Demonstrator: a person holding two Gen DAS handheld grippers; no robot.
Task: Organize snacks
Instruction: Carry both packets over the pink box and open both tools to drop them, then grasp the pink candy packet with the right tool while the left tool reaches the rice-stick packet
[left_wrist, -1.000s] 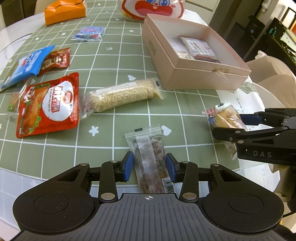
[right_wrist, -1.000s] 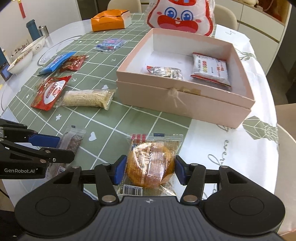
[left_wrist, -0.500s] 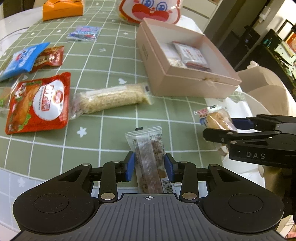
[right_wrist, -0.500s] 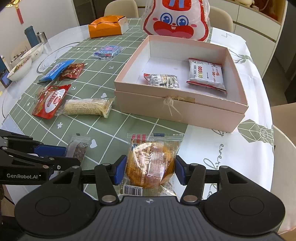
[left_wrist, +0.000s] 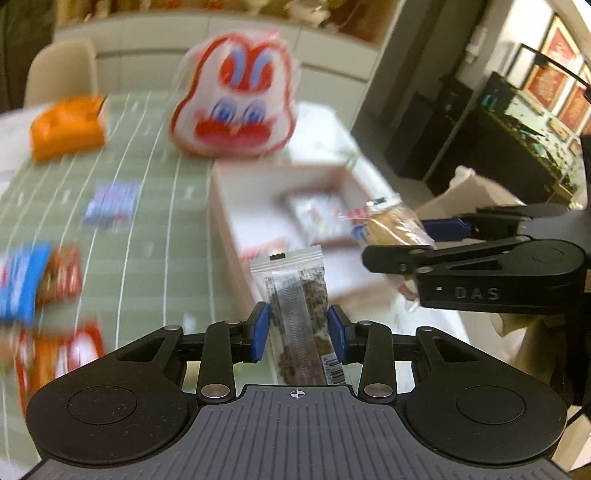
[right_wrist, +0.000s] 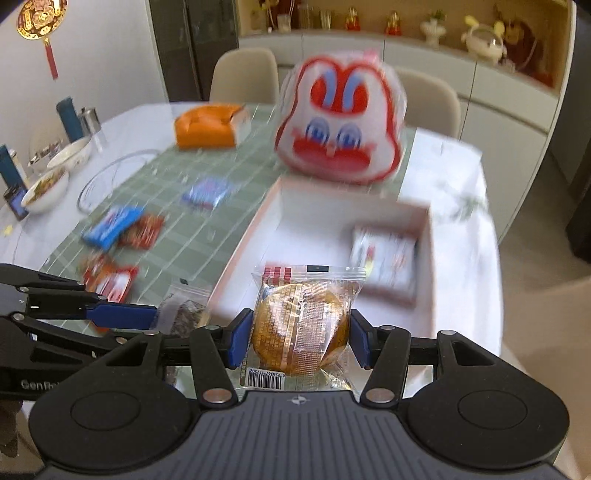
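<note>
My left gripper (left_wrist: 298, 328) is shut on a clear-wrapped brown snack bar (left_wrist: 295, 295) and holds it in the air, near the front left of the pink box (left_wrist: 229, 221). My right gripper (right_wrist: 299, 341) is shut on a round golden cake in a clear wrapper (right_wrist: 301, 325), raised in front of the pink box (right_wrist: 240, 266). In the left wrist view that cake (left_wrist: 393, 225) hangs at the box's right side. A red-and-white packet (right_wrist: 384, 258) lies inside the box. The left gripper with its bar (right_wrist: 181, 314) shows at the lower left of the right wrist view.
Loose snack packets lie on the green checked cloth (right_wrist: 192, 236): a blue one (right_wrist: 110, 229), red ones (right_wrist: 110, 280), a small blue-pink one (right_wrist: 207, 192). A rabbit-face bag (right_wrist: 340, 125) stands behind the box, an orange box (right_wrist: 210, 125) beyond. Bowls (right_wrist: 44, 188) sit far left.
Both grippers have lifted their snacks off the table and moved toward the pink box. The views have tilted up, so the rabbit bag and the room now fill the top.
</note>
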